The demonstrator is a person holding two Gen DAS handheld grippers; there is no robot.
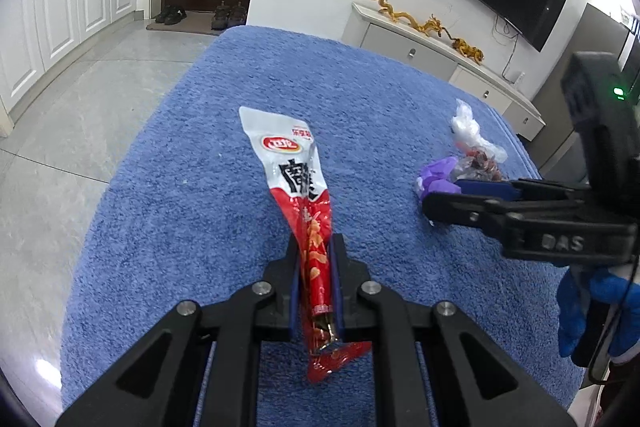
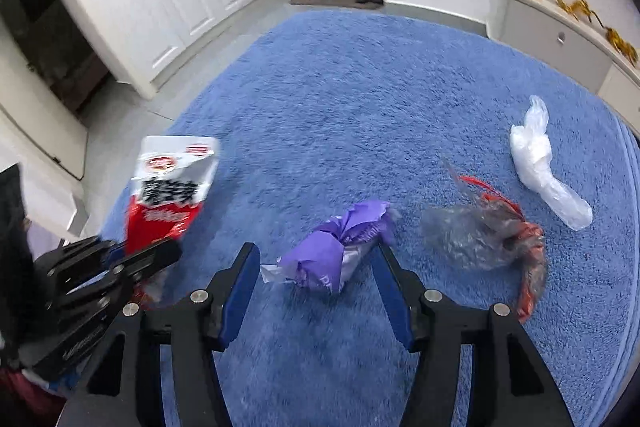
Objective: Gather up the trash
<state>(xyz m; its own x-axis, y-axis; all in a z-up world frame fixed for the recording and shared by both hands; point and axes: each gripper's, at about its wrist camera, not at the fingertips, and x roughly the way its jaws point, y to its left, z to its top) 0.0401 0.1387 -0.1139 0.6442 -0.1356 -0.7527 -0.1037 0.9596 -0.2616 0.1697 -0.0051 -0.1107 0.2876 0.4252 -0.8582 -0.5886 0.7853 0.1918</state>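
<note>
left gripper (image 1: 314, 255): clenched on the lower part of a red and white snack wrapper (image 1: 296, 183), whose white top end sticks out ahead of the fingers, lifted above the blue carpet (image 1: 180, 167). the grip sits low on a long, limp packet; in the right wrist view it appears at far left, upright beside the left gripper.

right gripper (image 2: 316, 263): released, fingers spread on either side of a crumpled purple wrapper (image 2: 340, 251) that lies on the carpet. no pad presses on it; the wrapper sits between the blue pads, closer to the right-hand one.

remaining trash on the carpet: a clear plastic bag with red scraps (image 2: 492, 239) just right of the purple wrapper, and a white plastic bag (image 2: 540, 163) farther back and right, apart from the others.

likely step: closing on the purple wrapper.

risks, as judged:
- the purple wrapper is off centre between the fingers, so closing may push it sideways or catch only its twisted end, letting it slip on the lift.
- the clear bag lies near enough that its edge could snag on the right-hand finger and drag.
- fingertips pressed too low may catch the carpet pile.
- the snack wrapper, held by one end, may slide free if the left hand swings.
</note>
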